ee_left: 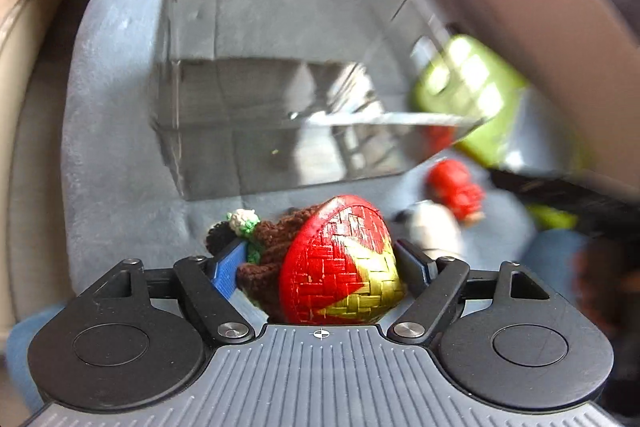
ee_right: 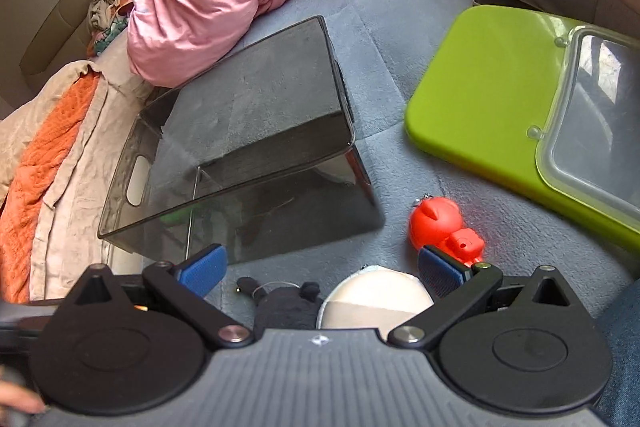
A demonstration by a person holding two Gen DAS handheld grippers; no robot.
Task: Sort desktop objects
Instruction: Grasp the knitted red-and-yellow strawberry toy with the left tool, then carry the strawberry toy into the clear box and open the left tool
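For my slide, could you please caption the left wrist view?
Left gripper holds a red-and-gold woven pouch before the smoked bin.

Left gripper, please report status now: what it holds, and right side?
Left gripper shut on woven pouch and brown knit toy. Right gripper open, empty, over white pouch. Smoky bin ahead, empty.

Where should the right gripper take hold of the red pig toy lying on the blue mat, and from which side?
Probably across the round body of the red pig toy, coming from above. It lies on the blue mat with clear mat on both flanks, while the snout end is narrower and knobbly. The right gripper, open, already sits just short of it.
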